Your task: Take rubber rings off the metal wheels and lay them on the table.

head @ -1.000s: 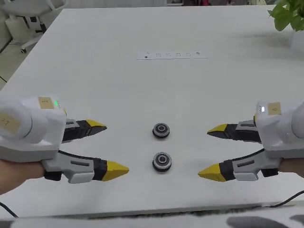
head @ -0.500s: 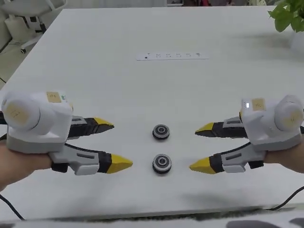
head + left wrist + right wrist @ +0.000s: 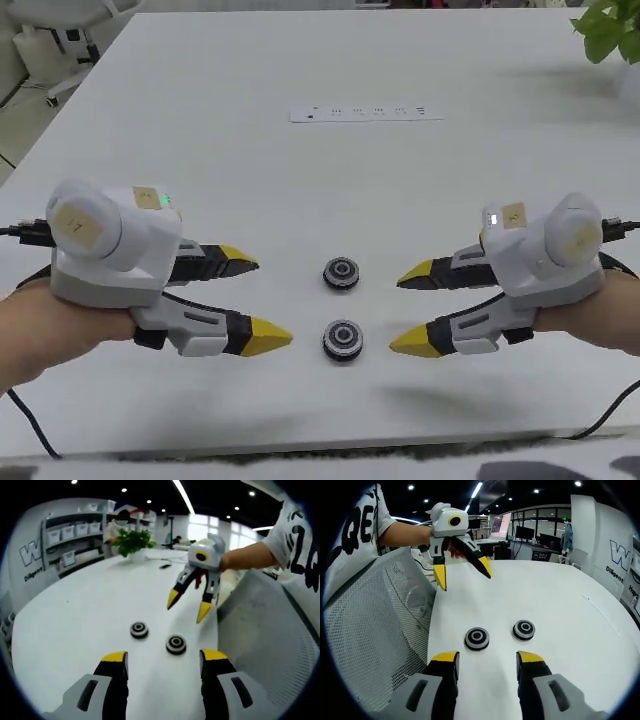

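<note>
The near wheel (image 3: 342, 340) and the far wheel (image 3: 341, 273) lie flat on the white tabletop (image 3: 300, 180), near each other but not touching. Each has its black rubber ring on. Your left tongs (image 3: 272, 300) and right tongs (image 3: 396, 312) flank the pair, tips pointing inward. Both are spread wide, holding nothing. A white power strip (image 3: 366, 113) lies well beyond the wheels. A plant (image 3: 610, 30) stands at the far right corner.
</note>
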`<state>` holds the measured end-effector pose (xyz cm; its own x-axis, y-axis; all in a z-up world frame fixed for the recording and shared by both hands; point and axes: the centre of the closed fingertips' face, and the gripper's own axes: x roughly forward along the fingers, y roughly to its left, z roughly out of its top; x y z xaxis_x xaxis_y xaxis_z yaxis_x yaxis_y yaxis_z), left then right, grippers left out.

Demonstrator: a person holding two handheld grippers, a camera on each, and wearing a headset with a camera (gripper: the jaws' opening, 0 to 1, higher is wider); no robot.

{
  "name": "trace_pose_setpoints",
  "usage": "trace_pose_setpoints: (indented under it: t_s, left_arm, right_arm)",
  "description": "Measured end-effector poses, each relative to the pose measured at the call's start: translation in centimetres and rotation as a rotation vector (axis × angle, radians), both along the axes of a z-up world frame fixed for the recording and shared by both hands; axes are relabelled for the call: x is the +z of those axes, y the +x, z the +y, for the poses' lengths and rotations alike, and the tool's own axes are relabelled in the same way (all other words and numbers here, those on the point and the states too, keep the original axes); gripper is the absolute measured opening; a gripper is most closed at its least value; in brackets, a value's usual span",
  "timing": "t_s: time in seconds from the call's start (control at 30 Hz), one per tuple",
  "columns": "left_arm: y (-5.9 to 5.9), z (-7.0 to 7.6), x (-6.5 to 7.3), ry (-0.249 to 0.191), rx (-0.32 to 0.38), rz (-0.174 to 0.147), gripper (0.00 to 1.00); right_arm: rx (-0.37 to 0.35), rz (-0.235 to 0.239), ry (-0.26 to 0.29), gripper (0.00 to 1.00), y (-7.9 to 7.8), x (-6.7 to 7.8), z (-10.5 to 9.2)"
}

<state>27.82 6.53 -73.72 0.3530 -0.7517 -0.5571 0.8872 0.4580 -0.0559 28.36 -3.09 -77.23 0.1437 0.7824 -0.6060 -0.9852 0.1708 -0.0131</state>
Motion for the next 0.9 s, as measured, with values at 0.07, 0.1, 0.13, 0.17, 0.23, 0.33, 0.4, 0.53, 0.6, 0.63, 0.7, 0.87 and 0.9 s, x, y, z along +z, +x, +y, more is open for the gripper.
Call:
trace_pose_setpoints:
  t_s: [0.07, 0.1, 0.13, 0.17, 0.23, 0.33, 0.4, 0.53, 0.6, 0.63, 0.7, 0.87, 0.9]
  left_arm:
    - [0.0, -0.1, -0.3, 0.003, -0.003, 0.004, 0.58]
    - [0.0, -0.1, -0.4, 0.006, -0.005, 0.007, 0.58]
    - [0.0, -0.1, -0.6, 0.011, -0.009, 0.01, 0.57]
    - [0.0, -0.2, -0.7, 0.012, -0.011, 0.013, 0.57]
    - [0.0, -0.3, -0.8, 0.011, -0.013, 0.015, 0.56]
    - [0.0, -0.5, -1.1, 0.011, -0.019, 0.02, 0.55]
    - [0.0, -0.7, -1.3, 0.013, -0.024, 0.024, 0.54]
    - [0.1, -1.2, -1.6, 0.016, -0.039, 0.025, 0.52]
    - [0.1, -1.4, -1.8, 0.019, -0.046, 0.03, 0.52]
    - [0.1, -1.5, -1.9, 0.02, -0.048, 0.032, 0.51]
    - [0.2, -1.8, -2.2, 0.022, -0.055, 0.035, 0.51]
    - [0.5, -2.4, -2.4, 0.024, -0.07, 0.026, 0.48]
    - [0.5, -2.5, -2.5, 0.023, -0.071, 0.03, 0.47]
  right_arm:
    - [0.005, 0.005, 0.0, 0.42, 0.0, -0.2, 0.2]
    - [0.008, 0.008, 0.001, 0.41, 0.0, -0.3, 0.3]
    - [0.009, 0.011, -0.001, 0.41, 0.0, -0.4, 0.3]
    - [0.009, 0.014, -0.002, 0.4, 0.1, -0.5, 0.3]
    - [0.012, 0.02, -0.006, 0.4, 0.1, -0.8, 0.3]
    - [0.02, 0.028, -0.012, 0.4, 0.0, -1.2, 0.3]
    - [0.025, 0.033, -0.015, 0.39, -0.1, -1.5, 0.3]
    - [0.027, 0.046, -0.006, 0.37, 0.0, -1.9, 0.4]
    - [0.034, 0.05, -0.006, 0.36, 0.0, -2.0, 0.6]
    - [0.038, 0.053, -0.007, 0.36, 0.0, -2.1, 0.7]
    - [0.047, 0.052, -0.011, 0.35, 0.1, -2.3, 0.9]
    - [0.054, 0.065, 0.0, 0.33, 0.2, -2.5, 1.3]
    - [0.055, 0.067, 0.0, 0.32, 0.2, -2.6, 1.4]
